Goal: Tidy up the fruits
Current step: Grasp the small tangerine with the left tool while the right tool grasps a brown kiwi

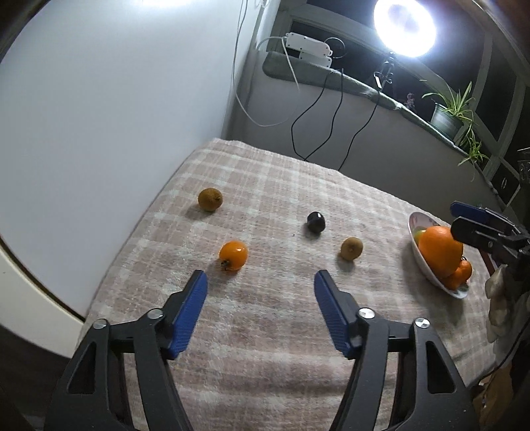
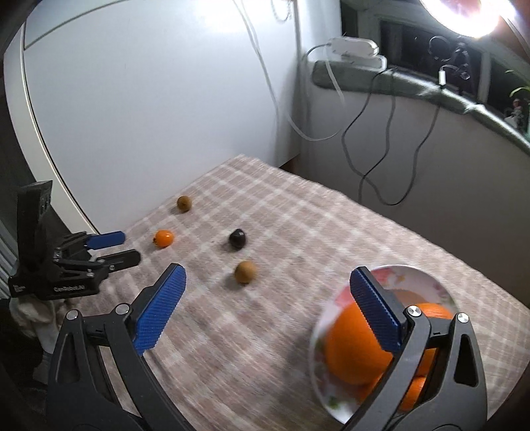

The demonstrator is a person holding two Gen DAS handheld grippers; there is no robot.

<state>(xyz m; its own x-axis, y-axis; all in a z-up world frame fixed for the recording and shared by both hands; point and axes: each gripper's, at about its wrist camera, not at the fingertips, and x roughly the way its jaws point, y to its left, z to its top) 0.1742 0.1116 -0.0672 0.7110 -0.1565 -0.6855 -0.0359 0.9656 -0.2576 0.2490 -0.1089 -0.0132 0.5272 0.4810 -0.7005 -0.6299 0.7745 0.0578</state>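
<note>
On the plaid cloth [image 1: 265, 331] we're still looking at four loose fruits: small orange [image 1: 233, 254], dark plum [image 1: 315, 222] and two brown kiwis. Big oranges are already sitting in the bowl [image 2: 414, 275] at right. Our left gripper [image 1: 260, 281] is hanging spread and empty, small orange just beyond its left fingertip. Right gripper [image 2: 265, 275] is gaping wide beside the bowl, holding nothing.

A plaid cloth [image 1: 265, 331] covers the table, a white wall [image 1: 116, 99] stands behind it, and the ledge [image 1: 364, 88] carries a white box [image 1: 308, 44], hanging cables [image 1: 334, 109], a lamp [image 1: 404, 26] and a plant [image 1: 450, 109].
</note>
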